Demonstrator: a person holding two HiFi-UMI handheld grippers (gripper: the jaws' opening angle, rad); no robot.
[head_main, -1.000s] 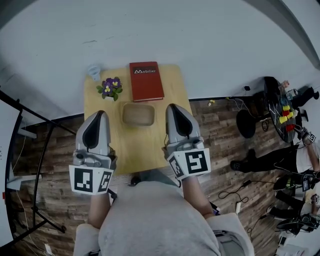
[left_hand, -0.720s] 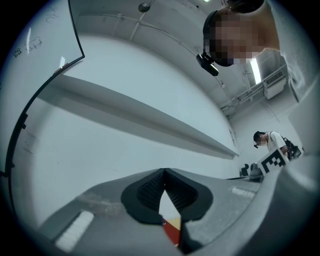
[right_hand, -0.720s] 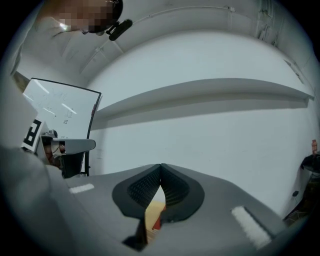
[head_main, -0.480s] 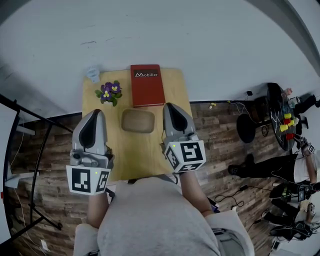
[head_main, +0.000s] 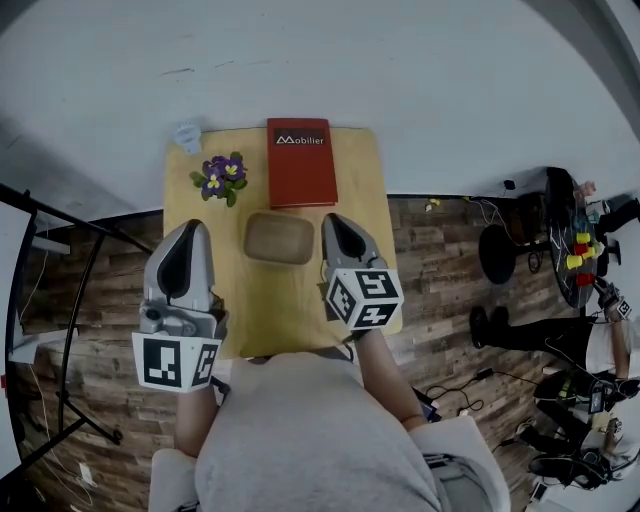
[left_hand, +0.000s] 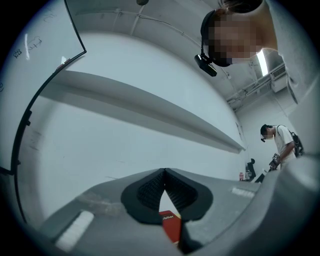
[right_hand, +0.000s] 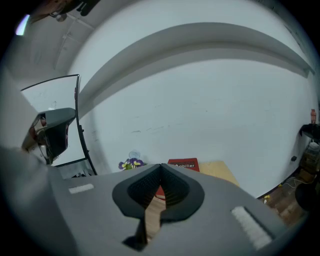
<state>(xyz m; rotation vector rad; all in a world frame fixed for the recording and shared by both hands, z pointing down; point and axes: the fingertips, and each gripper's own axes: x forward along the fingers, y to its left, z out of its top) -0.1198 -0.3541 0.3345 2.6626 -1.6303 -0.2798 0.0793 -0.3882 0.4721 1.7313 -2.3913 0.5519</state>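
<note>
**Both grippers closed and empty at the small table**

A small pale wooden table (head_main: 370, 200) is set against a white wall, on dark plank flooring. Over its near half, the left gripper (head_main: 190, 230) and the right gripper (head_main: 335, 222) are held side by side. Each has its jaws pressed together, with nothing between them. A shallow wooden dish (head_main: 279, 238) lies just ahead of the right gripper and to its left, and ahead and to the right of the left gripper. It is touched by neither. A red book (head_main: 301, 162) is laid flat beyond the dish, and a pot of purple flowers (head_main: 219, 177) stands ahead of the left gripper. Nothing is grasped or lifted, and every item rests on the table.
</note>
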